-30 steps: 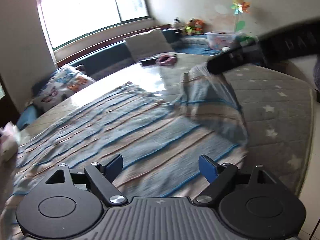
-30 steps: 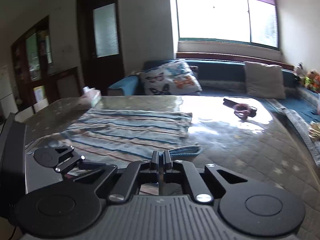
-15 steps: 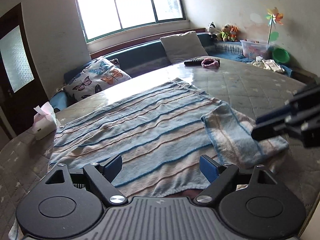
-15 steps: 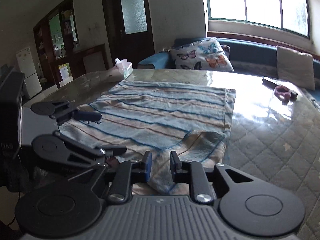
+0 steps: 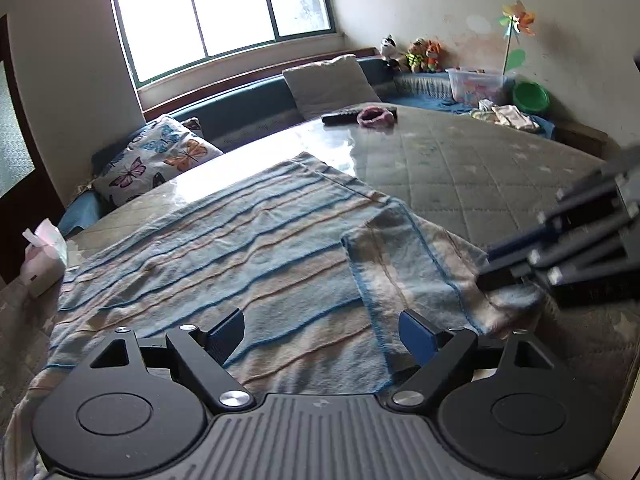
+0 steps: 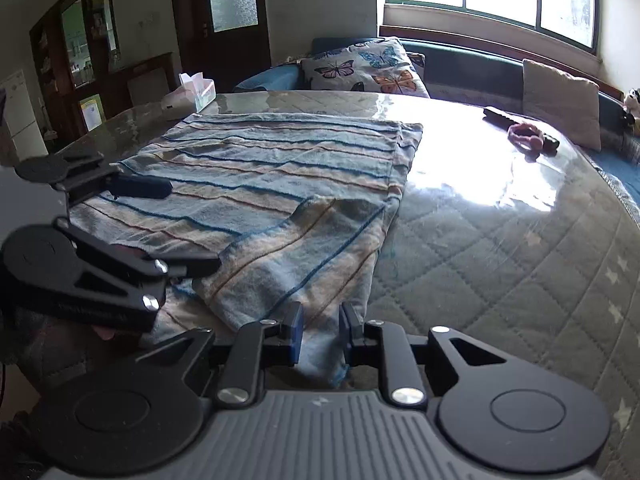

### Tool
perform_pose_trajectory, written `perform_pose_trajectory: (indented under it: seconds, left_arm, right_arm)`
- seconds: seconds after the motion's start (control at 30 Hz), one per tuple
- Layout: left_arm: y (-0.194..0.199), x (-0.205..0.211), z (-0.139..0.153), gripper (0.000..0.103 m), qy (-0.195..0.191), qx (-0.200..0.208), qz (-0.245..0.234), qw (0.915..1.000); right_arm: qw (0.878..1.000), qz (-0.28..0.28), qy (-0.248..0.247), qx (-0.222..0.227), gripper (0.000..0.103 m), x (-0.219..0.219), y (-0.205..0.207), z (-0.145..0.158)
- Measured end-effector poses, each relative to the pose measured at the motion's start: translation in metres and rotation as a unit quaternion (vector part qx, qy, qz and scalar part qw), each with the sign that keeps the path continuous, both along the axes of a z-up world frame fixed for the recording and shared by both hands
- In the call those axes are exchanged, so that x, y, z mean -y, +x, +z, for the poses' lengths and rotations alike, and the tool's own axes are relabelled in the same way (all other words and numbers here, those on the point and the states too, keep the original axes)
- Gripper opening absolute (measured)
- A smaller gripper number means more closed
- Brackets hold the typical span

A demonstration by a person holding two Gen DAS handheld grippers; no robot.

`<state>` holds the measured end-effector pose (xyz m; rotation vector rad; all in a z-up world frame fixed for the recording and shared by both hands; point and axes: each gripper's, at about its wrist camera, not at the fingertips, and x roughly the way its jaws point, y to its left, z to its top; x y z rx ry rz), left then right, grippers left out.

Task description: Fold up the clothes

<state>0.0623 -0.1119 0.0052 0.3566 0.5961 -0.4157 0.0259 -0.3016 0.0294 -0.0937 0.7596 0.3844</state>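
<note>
Striped cloth [image 6: 256,184] lies flat on the counter [image 6: 500,248], near-right corner flopped over. Right gripper [image 6: 320,332] is narrowly parted around that corner, not pinching; left gripper [image 5: 320,330] wide, empty. Risk: corner unfolds crooked.

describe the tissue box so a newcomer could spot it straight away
Start at the large quilted grey table under a glossy clear cover, where a blue-and-beige striped towel lies spread. Past the towel's far corner on the dark wooden door's side stands a pale tissue box. White tissue sticking up from its top sets it apart.
</note>
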Motion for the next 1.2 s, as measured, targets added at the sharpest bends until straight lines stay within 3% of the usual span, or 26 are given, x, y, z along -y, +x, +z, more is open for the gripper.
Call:
perform_pose_trajectory:
  seconds: [0.17, 0.57, 0.93, 1.2]
  left_arm:
    - [0.004, -0.001, -0.007, 0.087, 0.006, -0.01, 0.003, 0.9999]
    - [0.002, -0.007, -0.005, 0.087, 0.0, -0.013, 0.006, 0.9999]
    - [-0.01, -0.05, 0.015, 0.087, -0.005, 0.018, 0.067, 0.9975]
    - [-0.036, -0.11, 0.02, 0.087, -0.003, 0.029, 0.157, 0.9871]
  right_arm:
    - [1.0, 0.002, -0.007, 0.013, 0.019, -0.005, 0.028, 0.006]
    - [0.999, -0.001, -0.04, 0.01, 0.018, -0.025, 0.099, -0.012]
    - [0.997, 0.054, -0.057, 0.014, 0.025, -0.041, 0.035, -0.001]
    - [0.993, 0.084, -0.08, 0.026, 0.028, -0.059, -0.002, -0.005]
